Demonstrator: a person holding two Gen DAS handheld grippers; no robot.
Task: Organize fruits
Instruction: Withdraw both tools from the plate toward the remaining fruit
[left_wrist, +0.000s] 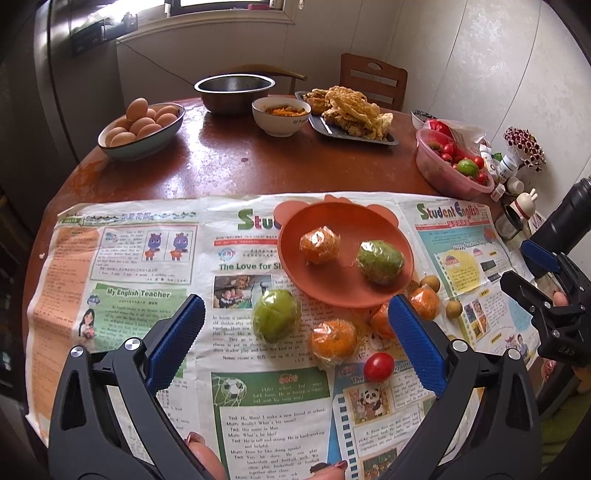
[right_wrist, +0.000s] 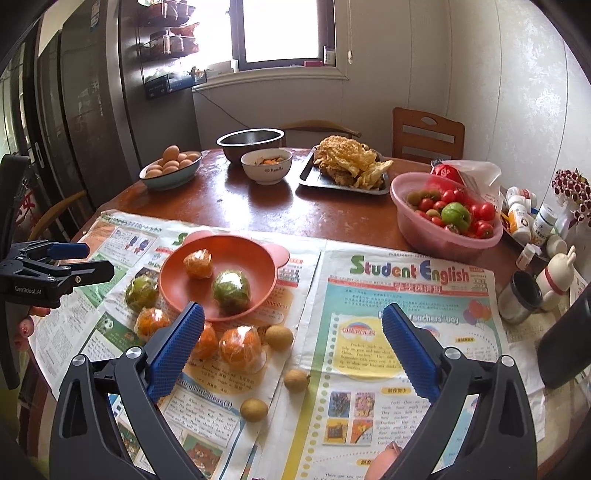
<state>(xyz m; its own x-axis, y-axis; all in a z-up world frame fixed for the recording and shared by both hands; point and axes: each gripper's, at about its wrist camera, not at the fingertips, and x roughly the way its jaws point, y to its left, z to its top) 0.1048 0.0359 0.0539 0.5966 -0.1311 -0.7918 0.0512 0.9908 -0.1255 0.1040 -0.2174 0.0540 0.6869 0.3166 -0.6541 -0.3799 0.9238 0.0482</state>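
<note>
An orange plate (left_wrist: 325, 284) (right_wrist: 207, 291) on the newspaper holds a wrapped orange (left_wrist: 319, 245) (right_wrist: 198, 263) and a wrapped green fruit (left_wrist: 380, 261) (right_wrist: 231, 291). Loose on the paper lie a green fruit (left_wrist: 276, 315) (right_wrist: 141, 293), wrapped oranges (left_wrist: 333, 343) (right_wrist: 241, 349), a cherry tomato (left_wrist: 378, 366) and small brown longans (right_wrist: 296, 380). My left gripper (left_wrist: 296, 321) hangs open above the green fruit and oranges, nothing between its fingers. My right gripper (right_wrist: 293, 325) is open over the longans, also empty.
A pink basin (right_wrist: 443, 229) (left_wrist: 448, 173) of tomatoes and fruit stands at the right. Farther back are a bowl of eggs (left_wrist: 142, 127), a steel bowl (left_wrist: 234, 90), a white bowl (left_wrist: 280, 114) and a tray of fried food (left_wrist: 347, 110). Bottles, a jar (right_wrist: 519, 297) and figurines crowd the right edge.
</note>
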